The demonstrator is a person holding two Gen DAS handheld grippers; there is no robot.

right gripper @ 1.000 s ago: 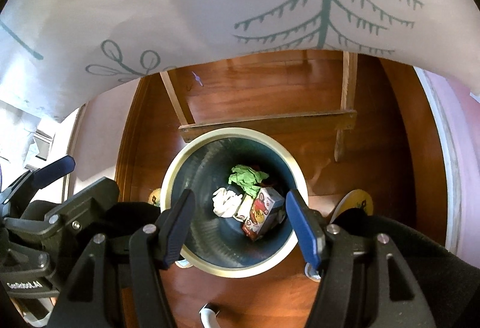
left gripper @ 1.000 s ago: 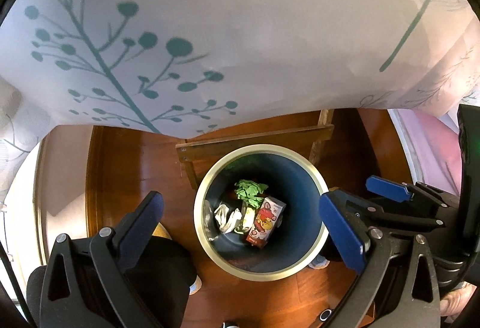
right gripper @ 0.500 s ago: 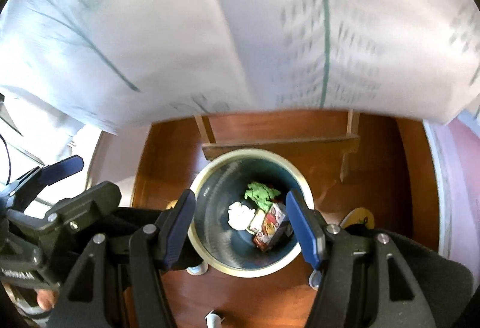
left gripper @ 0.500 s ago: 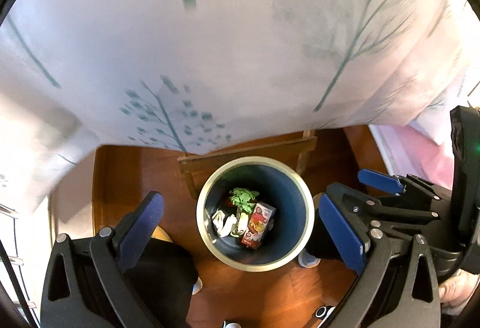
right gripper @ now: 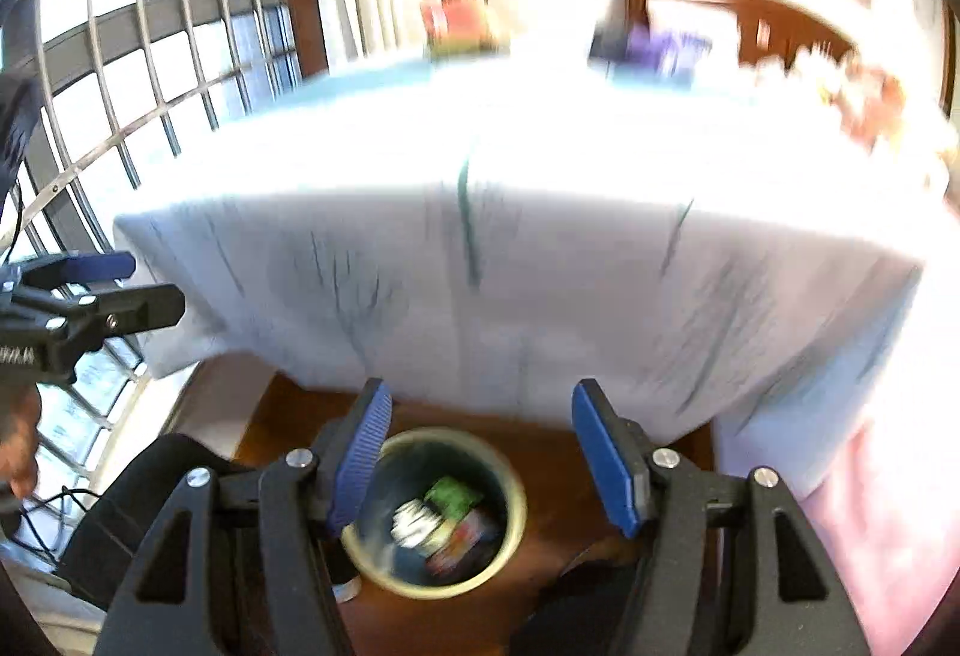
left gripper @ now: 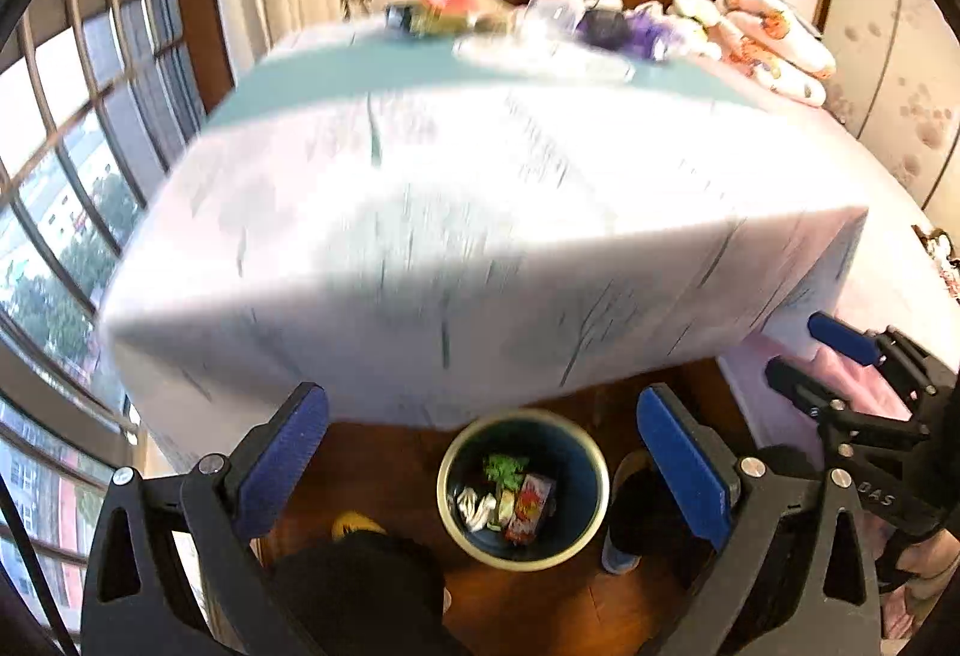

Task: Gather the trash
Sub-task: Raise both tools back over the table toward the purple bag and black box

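Risen well above where they were a second ago: then only the hanging cloth and the bin filled both views, now the whole worktop point(left gripper: 480, 212) ahead of the tools, with its white tree-print cloth and teal top. Farther beyond it, a bed point(left gripper: 774, 38) with pillows, sharp only in the left view. Barred window point(right gripper: 150, 74) off to the left, larger in the right view. Blurred clutter point(left gripper: 540, 26) on the worktop's far side. Below and between the fingers, the bin point(left gripper: 523, 489) on the wooden floor, smaller than before. Inside it, trash point(left gripper: 507, 497): green scrap, white wad, red carton. Left tool point(left gripper: 480, 470) apart, empty. Right tool point(right gripper: 480, 461) apart, empty, unchanged in spread.
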